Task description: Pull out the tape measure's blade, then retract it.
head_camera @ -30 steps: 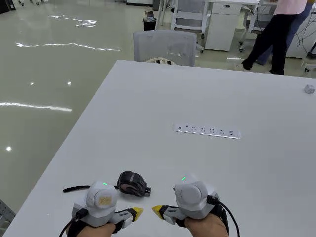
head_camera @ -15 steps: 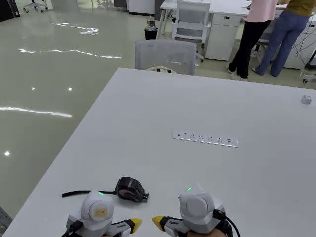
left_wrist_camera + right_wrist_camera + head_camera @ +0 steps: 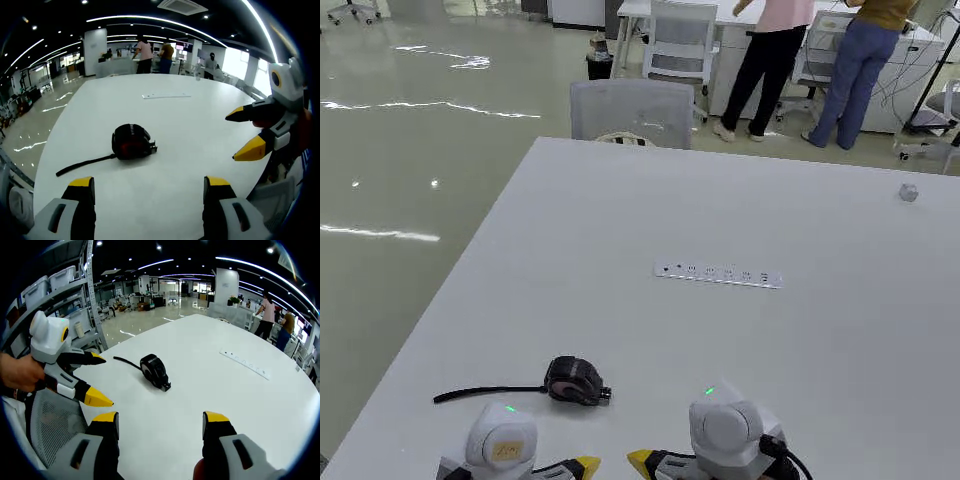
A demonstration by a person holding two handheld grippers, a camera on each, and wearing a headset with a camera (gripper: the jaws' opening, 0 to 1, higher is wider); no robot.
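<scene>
**Item.** Black tape measure (image 3: pixel 574 380), lying on its side on the white table (image 3: pixel 740 200). It sits at about 1 o'clock from the left gripper (image 3: pixel 582 467) and 11 o'clock from the right gripper (image 3: pixel 645 463), near both and touching neither. A black wrist strap (image 3: pixel 485 392) trails from the case toward 9 o'clock. The blade is fully wound in. A small projection at the case's 4 o'clock corner, in the head view, is probably the end hook (image 3: pixel 152 148), though it is too small to confirm.

**Grippers.** Both sets of jaws stand wide apart and hold nothing. The gripper tips face each other across a narrow gap.

**Handling, as judged.**
- The case looks hard and compact, likely dense for its size.
- The table is smooth, so the case may skate if the blade is pulled without the body being pinned.
- The blade will be thin sprung steel. It keeps its line while cupped, buckles if bent sideways, and snaps back smartly on release.

**Where to hold.**
- One gripper should close across the two flat faces of the case (not over the rounded edge, where the pads would slip).
- The other should pinch the hook tab at the blade mouth and draw straight out along the table.
- The strap is limp and is no purchase.
- No lock or brake slider can be made out.

**Other.** A white power strip (image 3: pixel 718 274) lies well apart, at 12 o'clock.
</scene>
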